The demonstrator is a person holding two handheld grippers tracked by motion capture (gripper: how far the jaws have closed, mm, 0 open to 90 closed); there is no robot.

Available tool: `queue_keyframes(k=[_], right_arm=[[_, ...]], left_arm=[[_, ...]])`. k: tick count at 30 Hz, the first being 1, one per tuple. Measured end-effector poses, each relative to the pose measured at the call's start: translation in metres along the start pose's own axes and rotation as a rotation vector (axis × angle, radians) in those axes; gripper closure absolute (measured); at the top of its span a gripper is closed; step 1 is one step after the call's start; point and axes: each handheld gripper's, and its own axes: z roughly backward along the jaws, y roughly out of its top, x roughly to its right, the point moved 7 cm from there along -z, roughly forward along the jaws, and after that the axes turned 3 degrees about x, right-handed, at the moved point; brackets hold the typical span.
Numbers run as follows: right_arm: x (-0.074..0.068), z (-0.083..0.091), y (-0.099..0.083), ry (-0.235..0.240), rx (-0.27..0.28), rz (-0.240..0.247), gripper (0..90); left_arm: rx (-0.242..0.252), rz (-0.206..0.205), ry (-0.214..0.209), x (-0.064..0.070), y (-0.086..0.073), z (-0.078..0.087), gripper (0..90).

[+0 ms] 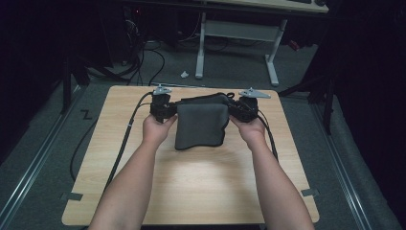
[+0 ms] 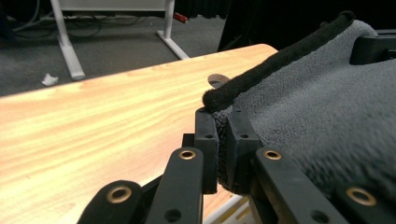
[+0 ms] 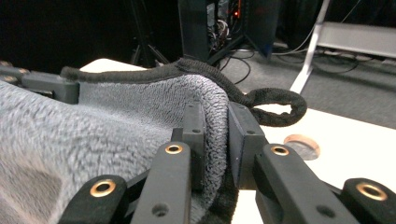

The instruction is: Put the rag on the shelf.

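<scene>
The left tongs [image 2: 223, 140] are pressed nearly together, pinching the edge of a grey towel [image 1: 201, 123] just under its black trim, with fleece squeezed between the two black jaws. The right tongs [image 3: 215, 140] pinch the opposite end the same way, their jaws closed on a fold of the fabric. The towel is held up between them over the far half of the counter [image 1: 191, 187], folded over so it hangs down in a doubled, roughly square flap. It is fuzzy grey fleece with a black rolled border and a small black loop [image 3: 280, 108] at the corner by the right tongs. Whether the lower edge touches the counter is hard to tell.
</scene>
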Motion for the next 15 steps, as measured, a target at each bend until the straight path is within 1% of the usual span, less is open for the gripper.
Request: queue_keyframes(k=[1,5,7,8,9,12,15], right_arm=[[0.001,0.000,-0.002,0.007,0.001,-0.012,79.5],[0.002,-0.001,-0.004,0.024,0.001,-0.025,79.4],[0.002,-0.002,-0.006,0.027,-0.005,-0.012,79.4],[0.002,-0.002,-0.008,0.023,-0.020,0.001,79.5],[0.003,-0.003,-0.010,0.025,-0.025,0.002,79.4],[0.003,-0.005,-0.013,0.023,-0.025,-0.016,79.4],[0.003,-0.007,-0.016,0.025,-0.030,-0.028,78.3]], left_arm=[[0.002,0.002,-0.003,0.000,-0.001,0.000,84.9],[-0.002,0.006,-0.007,-0.001,-0.004,-0.001,84.9],[-0.007,0.003,-0.003,-0.001,-0.005,-0.001,84.9],[-0.013,0.001,-0.003,-0.002,-0.007,-0.001,84.9],[-0.014,0.003,-0.005,-0.001,-0.008,-0.002,84.9],[-0.015,0.019,-0.005,-0.002,-0.010,-0.001,84.9],[-0.020,0.027,-0.006,-0.003,-0.014,-0.001,84.9]])
